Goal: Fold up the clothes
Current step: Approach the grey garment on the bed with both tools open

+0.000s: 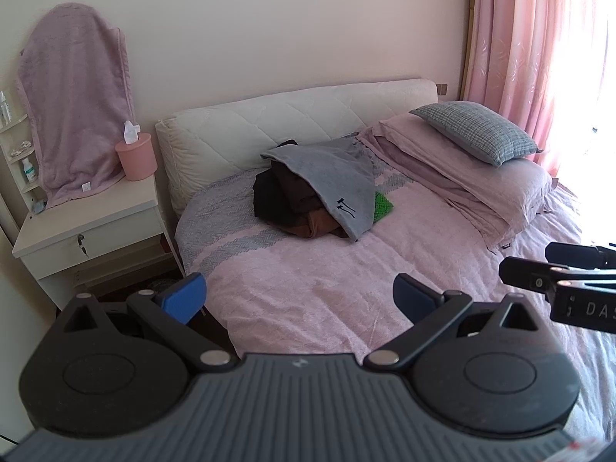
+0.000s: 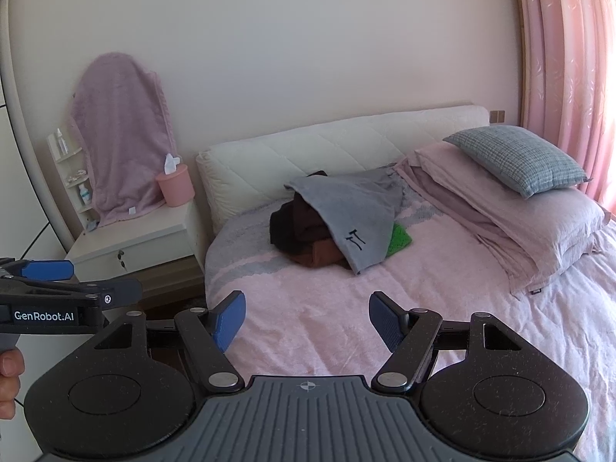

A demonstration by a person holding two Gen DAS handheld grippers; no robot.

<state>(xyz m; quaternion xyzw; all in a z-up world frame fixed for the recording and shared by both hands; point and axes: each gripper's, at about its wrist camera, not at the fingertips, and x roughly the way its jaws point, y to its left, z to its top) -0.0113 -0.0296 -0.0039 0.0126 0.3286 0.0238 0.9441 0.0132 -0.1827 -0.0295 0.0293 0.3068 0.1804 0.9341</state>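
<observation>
A heap of clothes lies on the pink bed near the headboard. On top is a grey garment (image 1: 333, 186) (image 2: 356, 211) with a small black print. Under it are dark brown and black pieces (image 1: 285, 200) (image 2: 298, 231), and a green item (image 1: 383, 204) (image 2: 398, 238) peeks out at the right. My left gripper (image 1: 298, 300) hovers open over the bed's near part, well short of the heap, with nothing between its blue pads. My right gripper (image 2: 306, 321) is likewise open and holds nothing; it also shows at the right edge of the left wrist view (image 1: 558, 269).
A white nightstand (image 1: 88, 223) (image 2: 134, 242) left of the bed carries a pink tissue holder (image 1: 136, 159) (image 2: 175, 186) and a towel-draped object (image 1: 75, 104). Folded pink bedding and a checked pillow (image 1: 477, 131) (image 2: 516, 158) are stacked at right. Pink curtains (image 1: 539, 50) hang beyond. A hand (image 2: 9, 381) grips the left tool.
</observation>
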